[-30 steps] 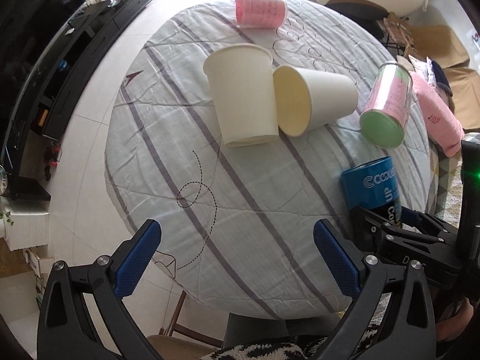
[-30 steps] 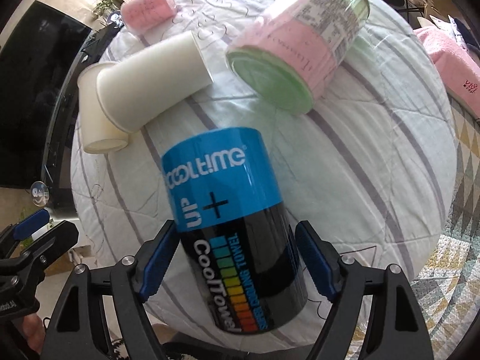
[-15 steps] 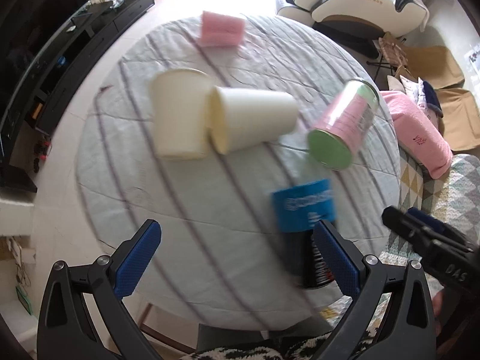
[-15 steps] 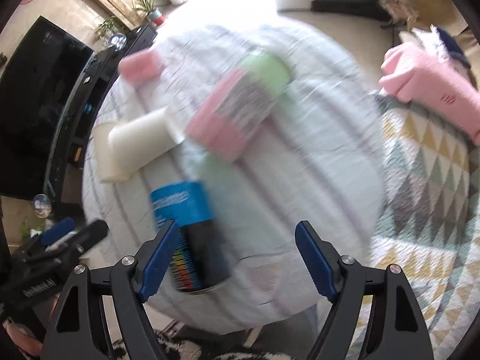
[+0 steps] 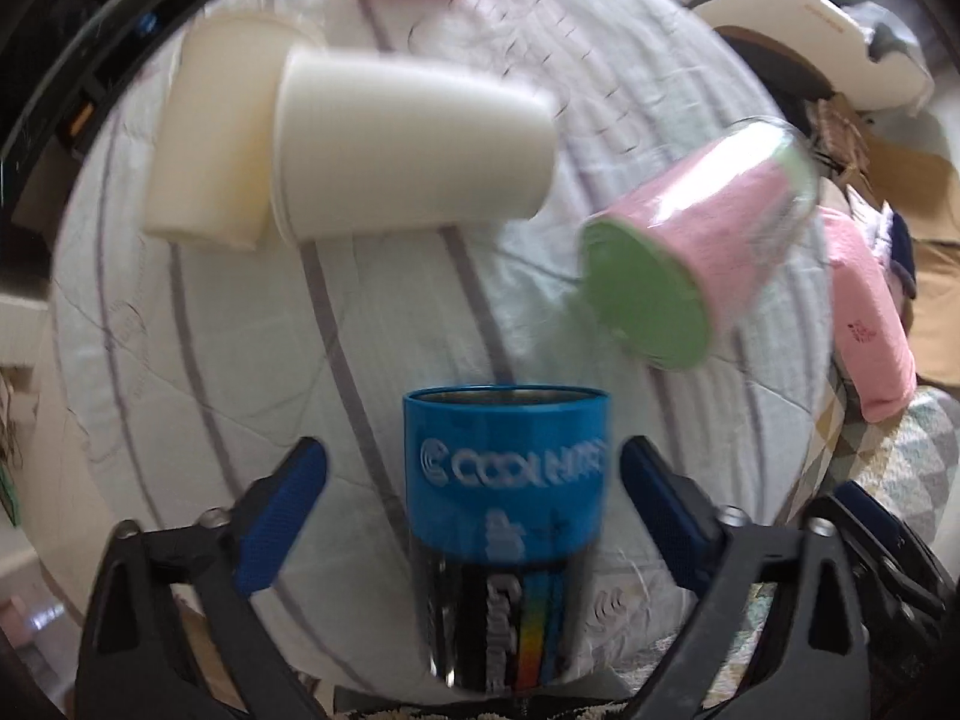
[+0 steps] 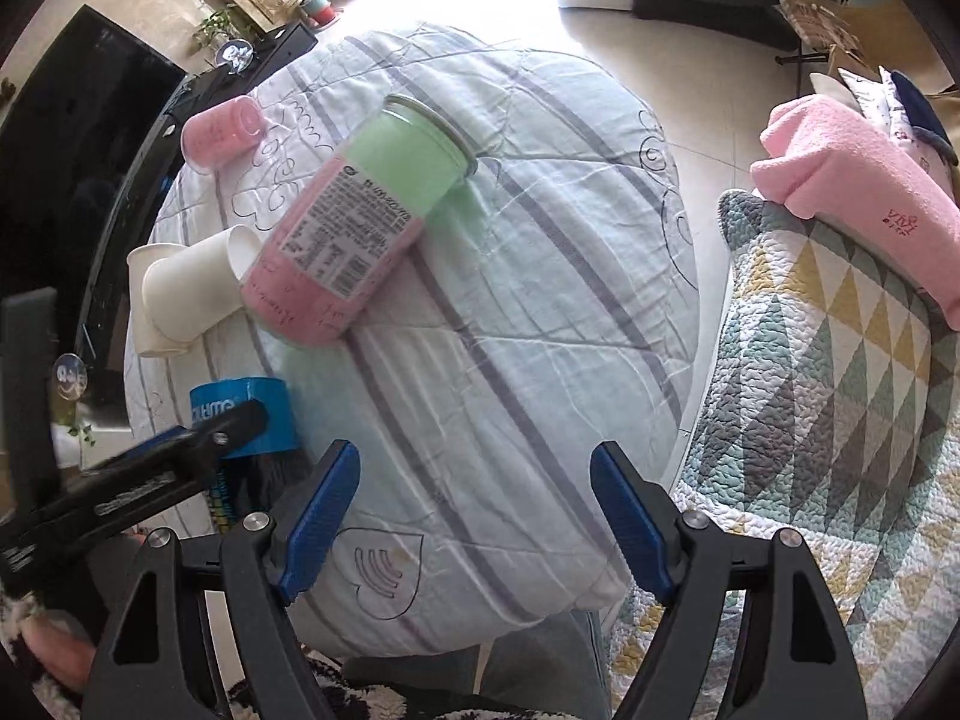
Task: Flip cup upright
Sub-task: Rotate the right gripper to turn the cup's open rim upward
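Note:
A blue and black "Cooltime" cup (image 5: 507,528) lies on its side on the round table, its open blue rim facing away from me. My left gripper (image 5: 471,510) is open, its blue fingers to either side of the cup without touching it. In the right wrist view the cup (image 6: 249,414) is partly hidden behind the left gripper's arm. My right gripper (image 6: 474,525) is open and empty near the table's front edge.
A pink and green canister (image 5: 690,264) lies on its side beyond the cup, also in the right wrist view (image 6: 360,222). Two white paper cups (image 5: 390,150) lie at the far left. A small pink cup (image 6: 222,132) lies at the back. The striped tablecloth (image 6: 540,330) covers the table.
My right gripper has let go of the blue cup and pulled back to the right. My left gripper has moved in so that its open fingers straddle the cup.

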Demonstrator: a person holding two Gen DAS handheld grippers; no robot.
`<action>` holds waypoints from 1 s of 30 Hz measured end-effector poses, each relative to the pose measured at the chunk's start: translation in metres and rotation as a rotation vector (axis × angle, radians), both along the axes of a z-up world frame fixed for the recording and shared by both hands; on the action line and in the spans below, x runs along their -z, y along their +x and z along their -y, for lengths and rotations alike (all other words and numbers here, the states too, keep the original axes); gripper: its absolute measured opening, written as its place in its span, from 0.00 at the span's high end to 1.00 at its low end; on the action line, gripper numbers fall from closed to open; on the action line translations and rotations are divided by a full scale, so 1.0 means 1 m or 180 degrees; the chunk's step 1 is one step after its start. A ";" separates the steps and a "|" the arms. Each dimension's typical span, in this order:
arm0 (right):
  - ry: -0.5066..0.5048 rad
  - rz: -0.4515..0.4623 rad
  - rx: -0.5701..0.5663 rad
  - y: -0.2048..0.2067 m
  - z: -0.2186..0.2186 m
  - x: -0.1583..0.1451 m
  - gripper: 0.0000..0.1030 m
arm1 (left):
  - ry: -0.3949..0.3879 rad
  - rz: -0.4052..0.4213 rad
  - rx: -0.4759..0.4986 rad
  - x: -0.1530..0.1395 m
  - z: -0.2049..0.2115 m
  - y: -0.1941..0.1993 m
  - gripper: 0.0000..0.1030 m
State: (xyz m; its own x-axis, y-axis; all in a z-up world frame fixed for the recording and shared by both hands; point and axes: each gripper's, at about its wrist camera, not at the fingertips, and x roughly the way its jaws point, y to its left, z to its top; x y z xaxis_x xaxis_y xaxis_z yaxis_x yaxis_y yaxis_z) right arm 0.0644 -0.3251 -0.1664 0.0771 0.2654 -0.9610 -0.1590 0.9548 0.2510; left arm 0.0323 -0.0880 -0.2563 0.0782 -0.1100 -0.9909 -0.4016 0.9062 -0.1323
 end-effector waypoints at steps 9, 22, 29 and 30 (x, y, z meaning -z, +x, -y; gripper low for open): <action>0.0086 -0.0039 -0.0116 0.008 -0.005 0.006 0.22 | -0.0160 0.0215 -0.0122 -0.019 -0.008 -0.001 0.34; 0.0157 0.0065 -0.0064 -0.001 -0.011 -0.009 0.22 | 0.0062 0.0538 0.0090 -0.062 -0.010 -0.003 0.34; 0.0127 0.0049 -0.0006 -0.009 -0.010 -0.008 0.22 | 0.0008 0.0533 0.0181 -0.055 -0.004 -0.013 0.34; 0.0114 0.0066 -0.0009 -0.010 -0.010 -0.009 0.22 | 0.0008 0.0521 0.0199 -0.055 -0.003 -0.015 0.34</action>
